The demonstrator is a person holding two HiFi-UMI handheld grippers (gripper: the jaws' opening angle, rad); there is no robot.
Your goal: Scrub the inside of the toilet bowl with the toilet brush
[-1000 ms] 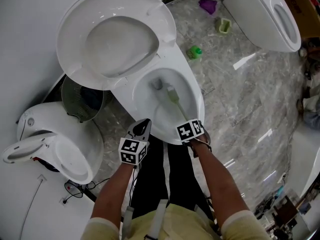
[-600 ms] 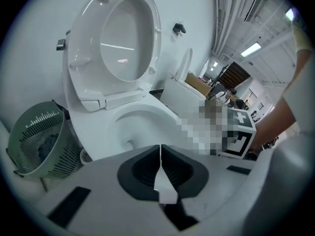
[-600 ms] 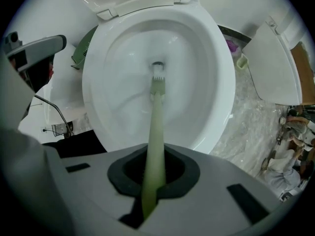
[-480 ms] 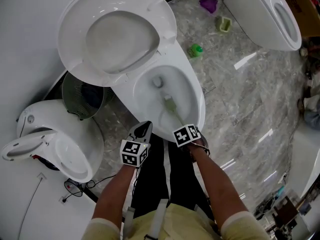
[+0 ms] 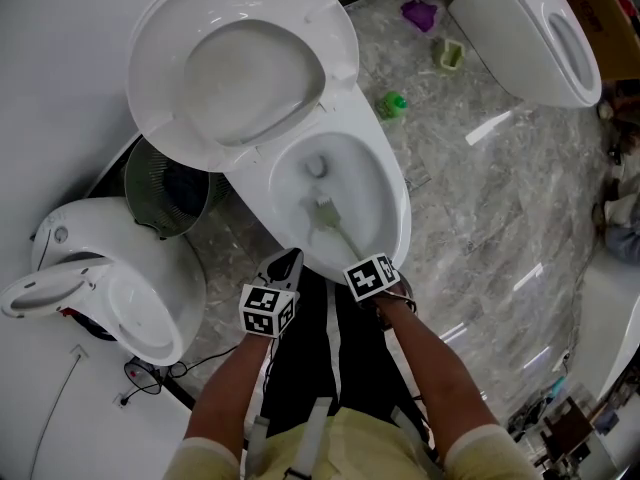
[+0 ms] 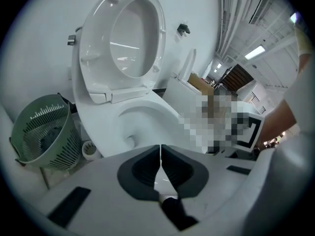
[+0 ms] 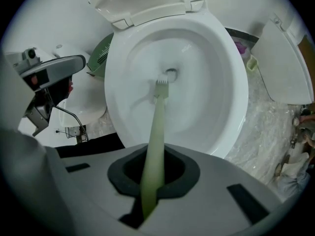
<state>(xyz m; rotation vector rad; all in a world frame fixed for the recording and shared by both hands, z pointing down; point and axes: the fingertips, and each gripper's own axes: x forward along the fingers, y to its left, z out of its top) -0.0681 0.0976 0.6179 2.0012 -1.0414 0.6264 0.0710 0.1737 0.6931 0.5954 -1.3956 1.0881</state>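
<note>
The white toilet bowl (image 5: 392, 204) stands with its seat and lid (image 5: 240, 63) raised. A pale green toilet brush (image 5: 325, 214) has its head down inside the bowl near the drain hole (image 5: 316, 166). My right gripper (image 5: 365, 263) is shut on the brush handle (image 7: 155, 146) at the bowl's near rim. In the right gripper view the brush head (image 7: 161, 86) sits just below the drain (image 7: 171, 73). My left gripper (image 5: 284, 266) is shut and holds nothing, hovering beside the bowl's near left edge (image 6: 147, 114).
A green wire basket (image 5: 165, 188) stands left of the toilet, also seen as the basket (image 6: 42, 132). A second toilet (image 5: 110, 288) is at lower left, a third toilet (image 5: 545, 33) at upper right. Small purple and green items (image 5: 392, 102) lie on the marble floor.
The brush head has swept from the bowl's right side leftward and nearer, toward the left wall. My right gripper drifted slightly left and down. The left gripper stayed put.
</note>
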